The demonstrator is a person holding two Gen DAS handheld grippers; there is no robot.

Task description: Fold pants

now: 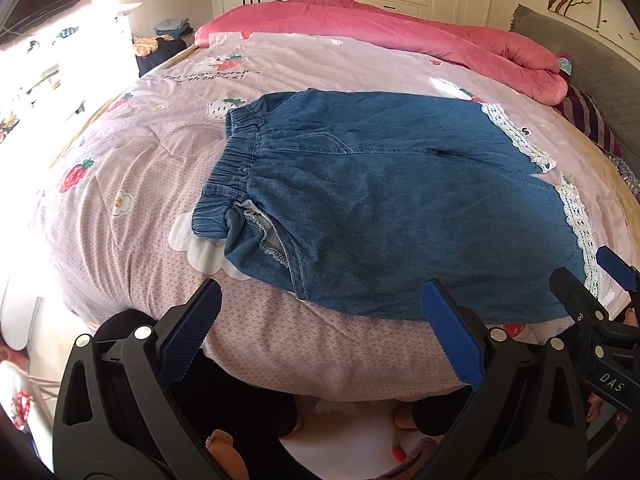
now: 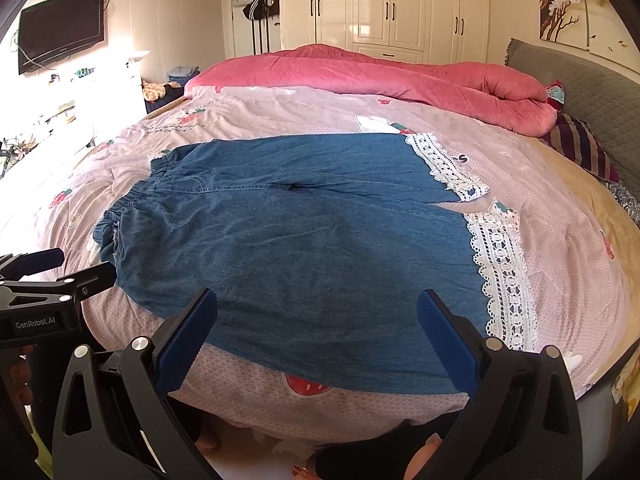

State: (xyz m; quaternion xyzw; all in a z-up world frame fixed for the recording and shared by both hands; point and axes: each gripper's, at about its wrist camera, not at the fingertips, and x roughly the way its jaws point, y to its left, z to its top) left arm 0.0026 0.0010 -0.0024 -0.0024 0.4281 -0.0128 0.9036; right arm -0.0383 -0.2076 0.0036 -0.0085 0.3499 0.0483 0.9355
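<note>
The denim pants (image 1: 384, 208) lay flat on the pink strawberry-print bedspread (image 1: 120, 184), waistband left, lace hems right; the left gripper (image 1: 320, 332) hovered at the near edge, jaws wide, holding nothing; the right gripper (image 2: 318, 340) likewise gaped empty. Only the right view showed the wall television (image 2: 60, 30); the left view showed the open pocket (image 1: 264, 232).
</note>
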